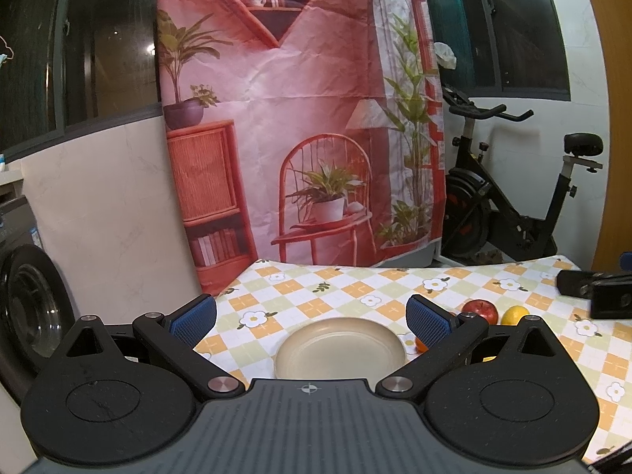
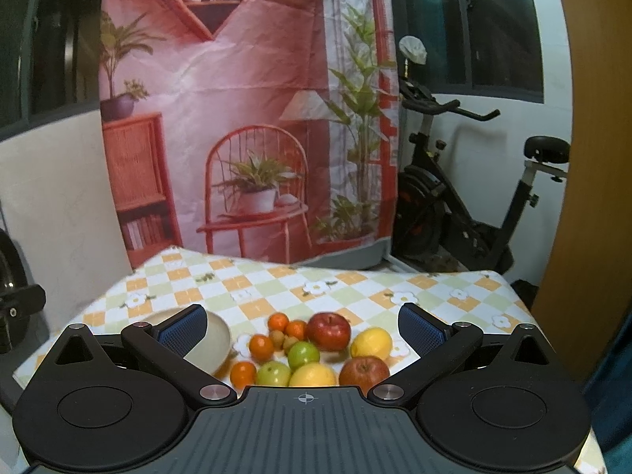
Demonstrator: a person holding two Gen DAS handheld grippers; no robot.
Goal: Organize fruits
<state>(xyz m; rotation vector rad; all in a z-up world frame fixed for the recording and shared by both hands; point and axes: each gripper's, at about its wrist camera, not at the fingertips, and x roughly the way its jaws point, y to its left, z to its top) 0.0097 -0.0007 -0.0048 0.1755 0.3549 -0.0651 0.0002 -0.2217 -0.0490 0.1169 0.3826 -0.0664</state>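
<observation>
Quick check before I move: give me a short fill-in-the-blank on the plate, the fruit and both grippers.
1. The beige plate holds ____ fruit.
2. Both the left gripper and the right gripper are ____, holding nothing.
3. In the right wrist view, the fruit pile lies to the ____ of the plate.
4. The number of green apples in the pile is ____.

Missing words: no; open; right; two

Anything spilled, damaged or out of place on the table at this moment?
Nothing stands out. The fruits sit loose in a cluster on the tablecloth, whole and unspilled, beside the bowl, which is upright and empty. Left gripper and right gripper are both open, holding nothing.
</observation>
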